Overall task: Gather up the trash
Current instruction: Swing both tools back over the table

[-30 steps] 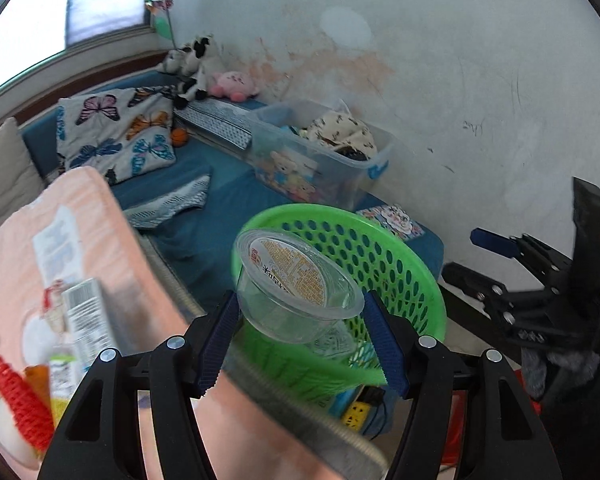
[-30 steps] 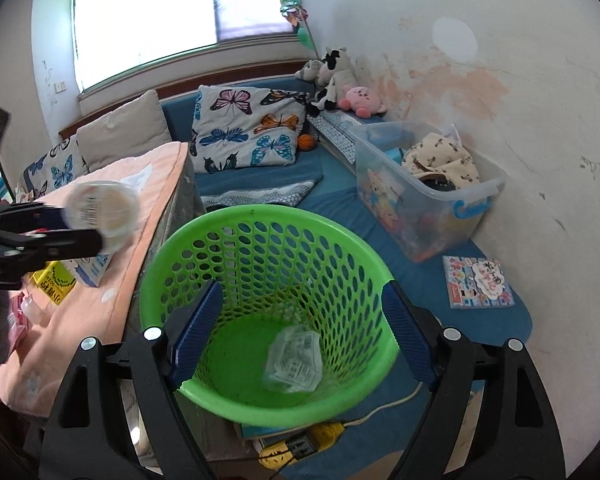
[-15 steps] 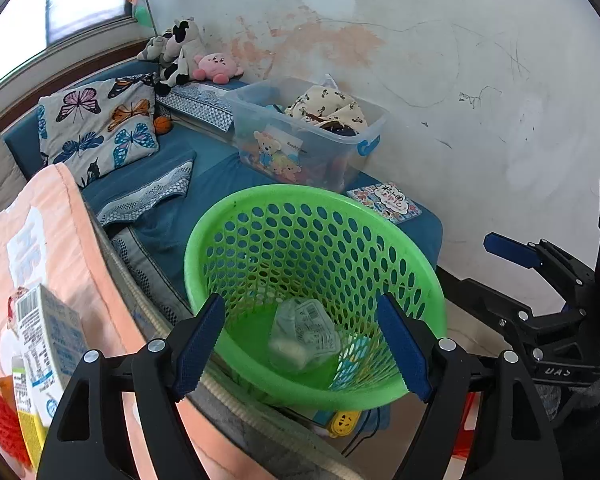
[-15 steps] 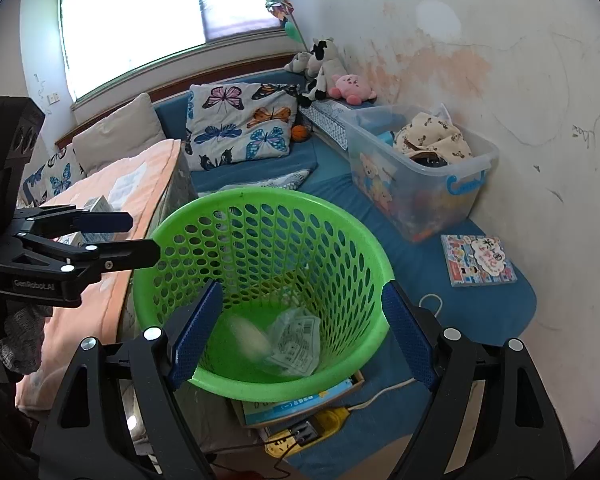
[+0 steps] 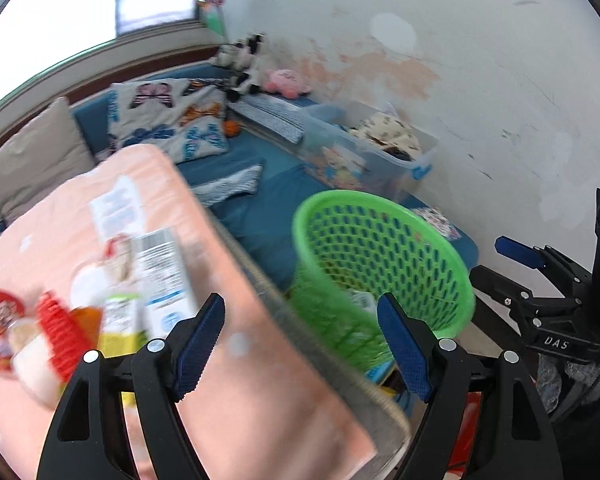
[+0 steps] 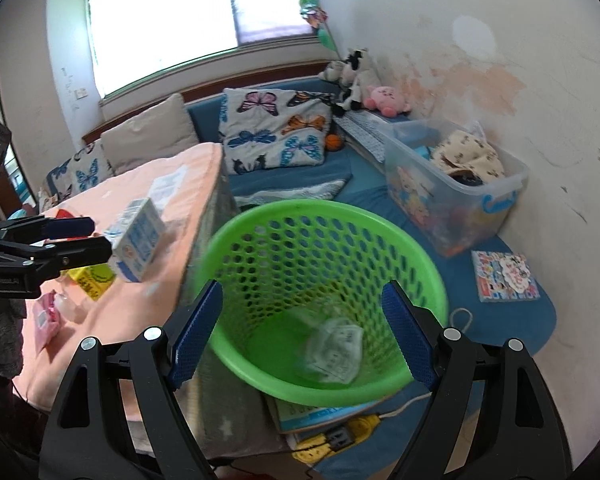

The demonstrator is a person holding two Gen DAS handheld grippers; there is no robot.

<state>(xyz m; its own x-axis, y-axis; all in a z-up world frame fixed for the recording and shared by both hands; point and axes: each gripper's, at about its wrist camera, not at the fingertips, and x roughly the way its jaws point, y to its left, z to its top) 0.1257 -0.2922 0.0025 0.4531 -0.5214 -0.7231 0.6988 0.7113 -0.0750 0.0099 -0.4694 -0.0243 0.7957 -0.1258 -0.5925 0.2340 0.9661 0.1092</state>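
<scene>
A green plastic basket (image 6: pixel 324 240) stands on the floor beside the pink-covered table (image 6: pixel 112 320); crumpled clear trash (image 6: pixel 334 350) lies in its bottom. The basket also shows in the left wrist view (image 5: pixel 380 248). My left gripper (image 5: pixel 300 344) is open and empty, over the table edge; it also shows in the right wrist view (image 6: pixel 72 236). A white and blue carton (image 5: pixel 166 280) and other wrappers (image 5: pixel 60 332) lie on the table to its left. My right gripper (image 6: pixel 300 344) is open and empty above the basket's near rim.
A clear storage box (image 6: pixel 456 188) with clothes stands by the wall. A blue bench with butterfly pillows (image 6: pixel 276 132) runs behind. A picture book (image 6: pixel 504 276) and a yellow power strip (image 6: pixel 340 436) lie on the floor near the basket.
My left gripper let the clear plastic cup drop into the basket, then swung left toward the table. My right gripper stayed open over the basket.
</scene>
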